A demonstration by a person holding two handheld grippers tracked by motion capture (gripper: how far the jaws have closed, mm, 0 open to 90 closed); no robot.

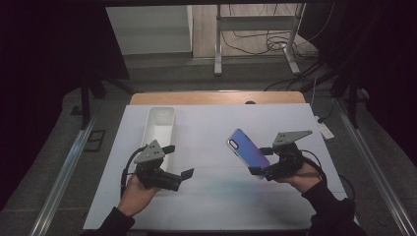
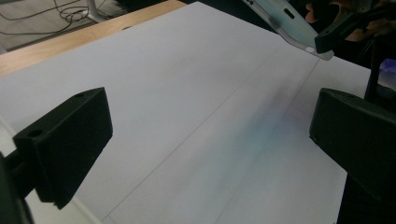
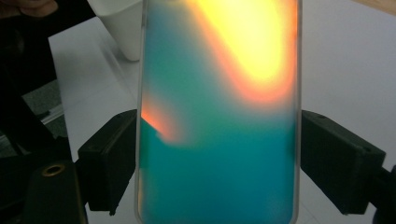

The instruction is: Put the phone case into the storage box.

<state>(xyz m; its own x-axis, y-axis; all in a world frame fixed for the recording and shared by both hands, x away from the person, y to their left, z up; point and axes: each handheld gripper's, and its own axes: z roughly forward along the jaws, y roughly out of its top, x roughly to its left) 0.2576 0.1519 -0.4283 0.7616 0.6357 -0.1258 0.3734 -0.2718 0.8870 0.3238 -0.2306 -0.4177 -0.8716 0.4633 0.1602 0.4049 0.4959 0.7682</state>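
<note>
Right gripper (image 1: 256, 161) raised, jaws clamping tilted phone case (image 1: 247, 148) above table (image 1: 211, 196).

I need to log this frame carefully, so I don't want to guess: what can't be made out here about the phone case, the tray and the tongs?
- Phone case: its top and bottom are cut off by the right gripper view's edges; its colours are blurred.
- White tray: its near end is hidden behind the left tongs in the high view.
- Right tongs: in the high view, too small to show where the pads meet the case.
</note>
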